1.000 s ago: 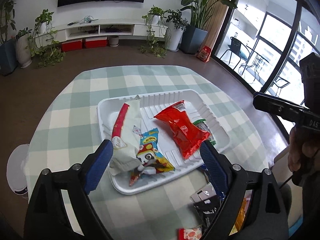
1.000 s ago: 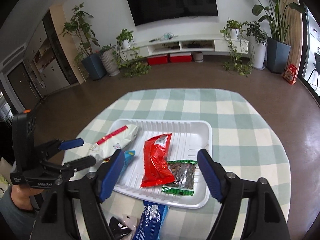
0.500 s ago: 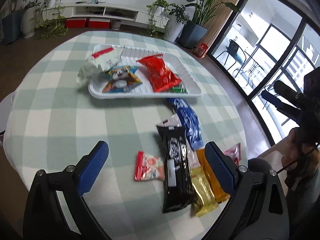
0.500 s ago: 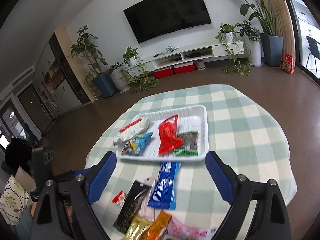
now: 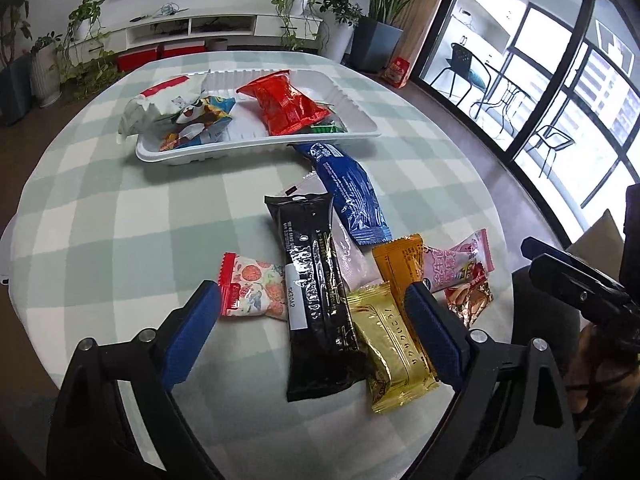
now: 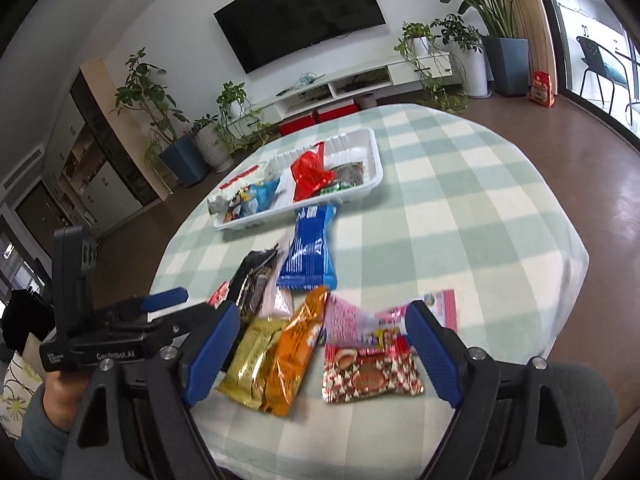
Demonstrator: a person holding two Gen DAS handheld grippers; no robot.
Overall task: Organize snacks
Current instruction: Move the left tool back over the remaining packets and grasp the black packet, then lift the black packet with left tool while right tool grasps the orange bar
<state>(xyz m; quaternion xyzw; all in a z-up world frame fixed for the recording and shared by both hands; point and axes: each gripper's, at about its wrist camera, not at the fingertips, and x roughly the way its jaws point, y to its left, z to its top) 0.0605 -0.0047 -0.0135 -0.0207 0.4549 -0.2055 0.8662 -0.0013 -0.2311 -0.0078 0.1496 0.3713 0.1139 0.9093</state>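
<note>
White tray with red packet and cartoon packet; both grippers' fingers spread, empty.

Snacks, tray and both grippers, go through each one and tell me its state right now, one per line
White tray: on the table, partly filled.
Red bag: lying in the tray.
Blue packet: on the cloth, outside the tray.
Black packet: flat on the cloth, overlapping its neighbours.
Gold packet: on the cloth, outside the tray.
Left gripper: open, empty.
Right gripper: open, empty.
</note>
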